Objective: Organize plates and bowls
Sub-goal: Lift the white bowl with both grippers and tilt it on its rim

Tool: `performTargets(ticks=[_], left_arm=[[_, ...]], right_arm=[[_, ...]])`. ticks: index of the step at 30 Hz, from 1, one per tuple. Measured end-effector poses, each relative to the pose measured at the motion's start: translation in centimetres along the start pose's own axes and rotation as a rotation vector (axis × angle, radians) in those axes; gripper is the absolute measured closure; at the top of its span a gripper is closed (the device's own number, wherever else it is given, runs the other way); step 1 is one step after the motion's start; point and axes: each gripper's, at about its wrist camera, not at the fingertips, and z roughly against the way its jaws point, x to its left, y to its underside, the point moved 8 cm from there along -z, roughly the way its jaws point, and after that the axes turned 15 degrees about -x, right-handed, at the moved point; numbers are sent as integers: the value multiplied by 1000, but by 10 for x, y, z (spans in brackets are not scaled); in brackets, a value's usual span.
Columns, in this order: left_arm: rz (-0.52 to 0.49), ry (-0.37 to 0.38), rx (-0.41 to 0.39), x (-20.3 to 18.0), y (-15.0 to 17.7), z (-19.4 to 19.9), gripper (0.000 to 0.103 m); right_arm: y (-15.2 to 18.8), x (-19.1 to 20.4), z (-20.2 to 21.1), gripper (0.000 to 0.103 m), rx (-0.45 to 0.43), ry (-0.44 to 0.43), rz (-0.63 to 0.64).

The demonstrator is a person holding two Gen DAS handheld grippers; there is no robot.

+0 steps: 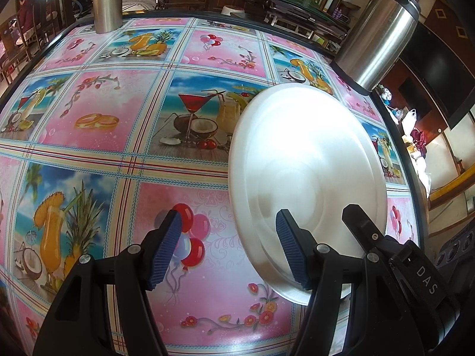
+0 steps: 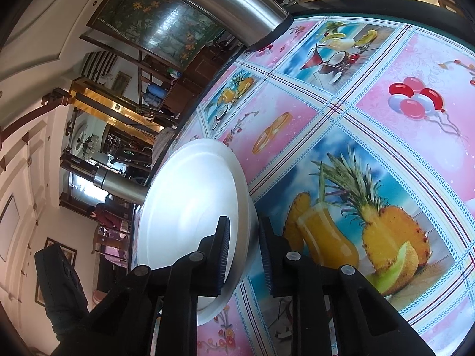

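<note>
A white plate (image 1: pixel 308 160) is held tilted up on edge above the table. In the right wrist view my right gripper (image 2: pixel 243 255) is shut on the rim of the white plate (image 2: pixel 190 201), one finger on each face. In the left wrist view my left gripper (image 1: pixel 228 249) is open and empty, just left of the plate, its right finger (image 1: pixel 289 249) in front of the plate's lower face. The right gripper's black finger (image 1: pixel 359 225) shows at the plate's rim there.
The table wears a pink and blue fruit-print cloth (image 1: pixel 118 148). Two steel flasks stand at its far side, one at the back left (image 1: pixel 105 0) and one at the right (image 1: pixel 383 35). The table's dark edge (image 1: pixel 412 178) runs close on the right.
</note>
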Motion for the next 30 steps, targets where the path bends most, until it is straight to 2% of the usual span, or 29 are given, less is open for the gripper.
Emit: performTargets(ticks=[13, 30], left_arm=[[0, 1, 0, 0, 0, 0, 38], [-2, 6, 4, -2, 1, 0, 38]], right_arm=[[5, -1, -7, 89, 27, 17, -9], [7, -1, -12, 89, 33, 19, -4]])
